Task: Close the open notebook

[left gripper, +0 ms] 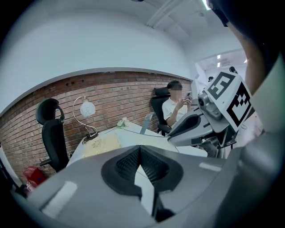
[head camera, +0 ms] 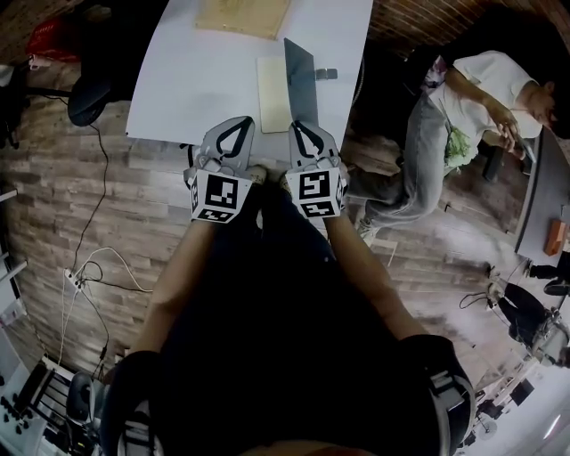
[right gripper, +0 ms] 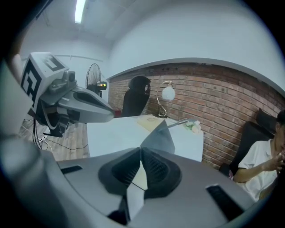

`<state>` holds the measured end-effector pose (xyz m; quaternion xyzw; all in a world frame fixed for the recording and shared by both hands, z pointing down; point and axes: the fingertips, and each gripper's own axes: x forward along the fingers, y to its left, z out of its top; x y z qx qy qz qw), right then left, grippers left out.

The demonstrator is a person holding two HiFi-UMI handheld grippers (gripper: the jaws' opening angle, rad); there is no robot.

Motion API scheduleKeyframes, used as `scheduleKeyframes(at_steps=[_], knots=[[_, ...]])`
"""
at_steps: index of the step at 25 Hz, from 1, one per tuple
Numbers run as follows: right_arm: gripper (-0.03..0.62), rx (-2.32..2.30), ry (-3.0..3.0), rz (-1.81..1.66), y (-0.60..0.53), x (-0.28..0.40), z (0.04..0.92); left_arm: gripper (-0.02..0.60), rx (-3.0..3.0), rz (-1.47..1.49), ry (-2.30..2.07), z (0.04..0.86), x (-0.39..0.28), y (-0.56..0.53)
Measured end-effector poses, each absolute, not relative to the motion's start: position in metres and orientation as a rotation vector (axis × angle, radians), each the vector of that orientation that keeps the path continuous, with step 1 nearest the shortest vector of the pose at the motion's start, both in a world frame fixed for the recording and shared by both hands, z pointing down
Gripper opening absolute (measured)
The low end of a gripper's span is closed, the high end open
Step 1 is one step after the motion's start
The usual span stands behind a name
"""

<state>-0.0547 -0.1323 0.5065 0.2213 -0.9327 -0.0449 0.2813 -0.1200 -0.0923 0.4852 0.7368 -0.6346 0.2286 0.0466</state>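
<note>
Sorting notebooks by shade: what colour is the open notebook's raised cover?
The raised cover is plain grey, beside a cream page; head view shows it best.

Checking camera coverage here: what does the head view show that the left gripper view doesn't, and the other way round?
Only the head view: the cables trailing over the wood floor. Only the left gripper view: the globe lamp and the ceiling. Both: the white table, the open notebook with one cover raised, the seated person and the right claw.
</note>
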Motion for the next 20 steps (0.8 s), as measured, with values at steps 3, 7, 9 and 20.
scheduleKeyframes(at_steps=[3,7,9,20], knots=[[0.02,0.563,-2.496,-0.123,-0.128,-0.063,0.509,-0.005,2.234,0.696,-1.946,0.485,-0.125,-0.089],[0.02,0.531,-2.493,-0.127,-0.123,-0.071,0.512,-0.005,2.217,0.696,-1.957,0.486,-0.13,-0.084],[0.02,0.517,-2.49,-0.126,-0.122,-0.074,0.514,-0.005,2.209,0.698,-1.961,0.487,-0.132,-0.082],[0.021,0.45,-2.469,-0.132,-0.114,-0.088,0.53,-0.005,2.185,0.704,-1.974,0.49,-0.139,-0.08]])
